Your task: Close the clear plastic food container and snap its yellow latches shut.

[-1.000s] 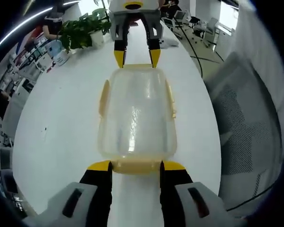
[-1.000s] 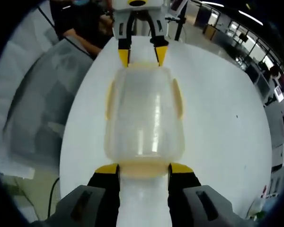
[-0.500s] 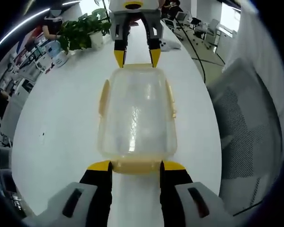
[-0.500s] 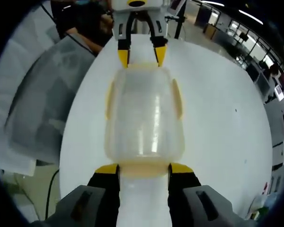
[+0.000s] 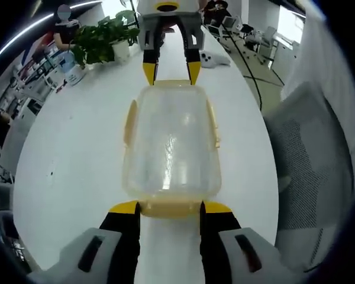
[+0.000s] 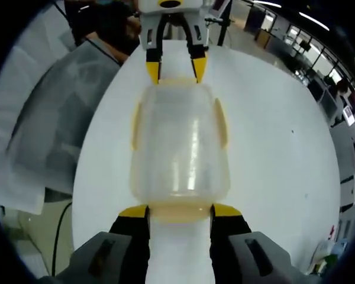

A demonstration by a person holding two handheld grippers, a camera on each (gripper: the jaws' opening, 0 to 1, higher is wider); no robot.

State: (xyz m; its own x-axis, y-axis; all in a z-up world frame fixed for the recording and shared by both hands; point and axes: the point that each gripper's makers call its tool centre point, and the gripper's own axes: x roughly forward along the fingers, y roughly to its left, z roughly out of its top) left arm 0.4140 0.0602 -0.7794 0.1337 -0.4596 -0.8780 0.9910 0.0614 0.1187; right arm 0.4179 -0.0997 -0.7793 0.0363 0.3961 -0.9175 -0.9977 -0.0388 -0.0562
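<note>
While both grippers face each other across the table, the scene reads as follows.

Container: the clear plastic food container lies lengthwise on the white table, lid on top, one short end toward each gripper.

Side latches: a yellow latch runs along one long side and another latch along the other; whether they are snapped down I cannot tell.

Left gripper: jaws spread wide, yellow tips touching the corners of the container's near end latch.

Right gripper: jaws equally wide apart, tips at the opposite end's corners.

Surroundings: a potted plant stands beyond the container; a grey mesh chair sits beside the table.
</note>
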